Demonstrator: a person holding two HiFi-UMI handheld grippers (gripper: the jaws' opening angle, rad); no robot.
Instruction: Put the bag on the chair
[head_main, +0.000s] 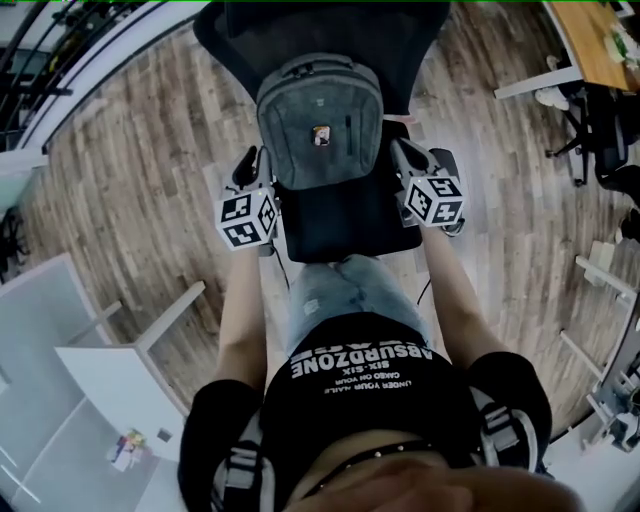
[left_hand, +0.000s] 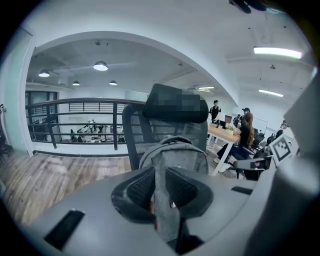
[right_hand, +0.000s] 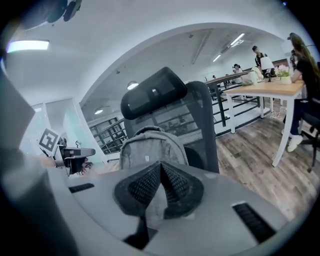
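Observation:
A grey backpack (head_main: 320, 120) stands upright in front of the backrest of a black office chair (head_main: 345, 228); whether it touches the seat I cannot tell. My left gripper (head_main: 252, 162) is at the bag's left side and my right gripper (head_main: 403, 153) at its right side. In the left gripper view the jaws (left_hand: 160, 182) press on a grey strap (left_hand: 166, 212) of the bag (left_hand: 175, 152). In the right gripper view the jaws (right_hand: 161, 167) meet at the tips with a thin grey strap (right_hand: 157, 205) pinched between them, the bag (right_hand: 150, 145) and chair headrest (right_hand: 155, 95) just beyond.
Wooden floor surrounds the chair. A white desk (head_main: 100, 390) stands at the lower left, a wooden table (right_hand: 265, 90) with seated people to the right. A railing (left_hand: 75, 107) runs behind the chair. The person's legs are close to the seat's front edge.

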